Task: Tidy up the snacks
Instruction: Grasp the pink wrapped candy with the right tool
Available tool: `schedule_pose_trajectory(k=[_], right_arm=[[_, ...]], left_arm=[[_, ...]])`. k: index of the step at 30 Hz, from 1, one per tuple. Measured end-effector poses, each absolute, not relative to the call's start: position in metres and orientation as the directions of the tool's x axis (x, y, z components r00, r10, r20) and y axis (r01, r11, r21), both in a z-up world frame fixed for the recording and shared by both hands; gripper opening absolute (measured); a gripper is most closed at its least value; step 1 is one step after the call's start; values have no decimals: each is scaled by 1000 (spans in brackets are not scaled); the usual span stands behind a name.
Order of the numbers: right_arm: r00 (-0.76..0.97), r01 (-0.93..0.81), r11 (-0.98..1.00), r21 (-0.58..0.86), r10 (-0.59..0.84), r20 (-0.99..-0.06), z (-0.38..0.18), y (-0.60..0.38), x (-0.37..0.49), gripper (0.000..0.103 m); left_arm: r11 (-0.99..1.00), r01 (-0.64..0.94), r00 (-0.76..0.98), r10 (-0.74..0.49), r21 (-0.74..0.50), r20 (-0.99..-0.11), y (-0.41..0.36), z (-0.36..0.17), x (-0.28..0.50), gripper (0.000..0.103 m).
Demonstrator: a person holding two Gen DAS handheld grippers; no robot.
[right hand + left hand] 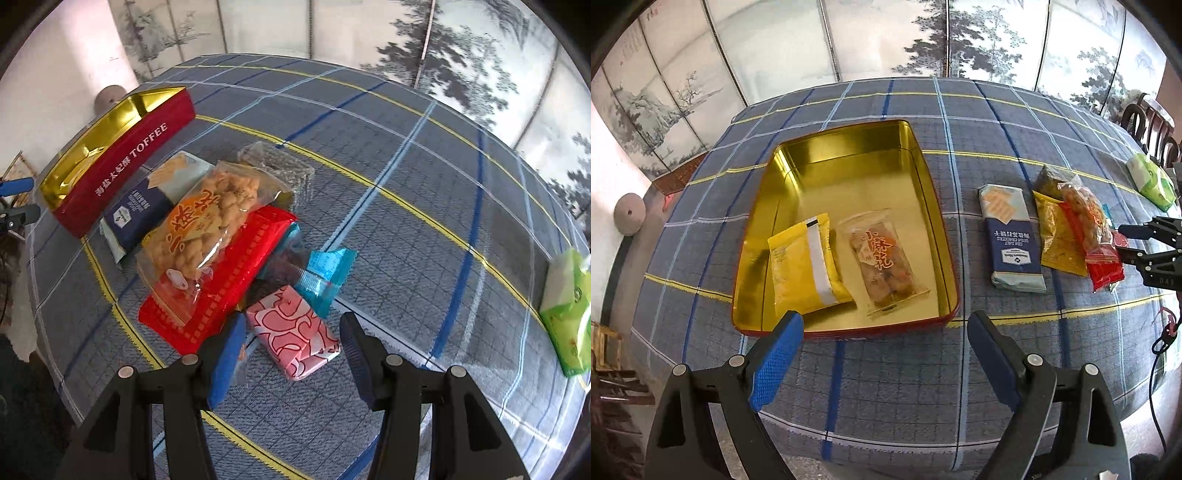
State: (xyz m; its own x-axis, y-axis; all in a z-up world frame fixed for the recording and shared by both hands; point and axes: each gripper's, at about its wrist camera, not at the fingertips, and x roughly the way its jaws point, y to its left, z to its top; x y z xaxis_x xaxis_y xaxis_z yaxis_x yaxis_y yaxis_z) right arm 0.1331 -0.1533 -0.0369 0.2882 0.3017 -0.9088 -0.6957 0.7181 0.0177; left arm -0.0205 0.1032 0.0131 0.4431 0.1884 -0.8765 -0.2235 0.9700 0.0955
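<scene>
The left hand-held gripper [884,325] hung spread and empty over the near rim of the gold-lined toffee tin [925,173] on the counter [997,122]. Two snacks already lay inside: a yellow packet [805,266] and a clear packet of fried twists [882,258]. The right hand-held gripper [291,332] stood parted around a pink patterned packet [295,332], its pads apparently not yet pressing. Still outside the tin were the navy cracker pack [1012,240], another twist bag [207,229], a red packet [236,273] and a blue wrapper [321,273]. Roughly a third seemed done.
</scene>
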Motion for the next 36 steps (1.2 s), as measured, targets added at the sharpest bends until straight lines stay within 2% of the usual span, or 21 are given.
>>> schedule_pose_trajectory(k=[3,5,8,20,23,27,36], right_arm=[[277,-696,717,36,314,-908,-38,-155,134,51],[260,-695,717,59,327,-909,-38,-157,133,43],[257,-694,717,65,332,-908,-40,-160,129,37],[294,-667,740,80,361,-885,-45,-163,123,37],[312,-657,750,77,363,-878,-45,-165,118,32],[344,-624,778,70,354,-870,-45,-172,110,32],[519,-428,902,-61,189,-833,-45,-201,112,31]], left_arm=[[971,-220,444,186,95,-877,98,13,-20,88],[972,-217,443,185,95,-877,96,13,-20,88],[972,-210,442,187,101,-877,91,12,-19,88],[978,-181,447,175,103,-877,75,11,-15,88],[980,-171,449,167,99,-878,70,10,-13,88],[985,-150,455,141,81,-879,63,9,-9,88],[995,-103,472,59,11,-880,45,4,5,88]])
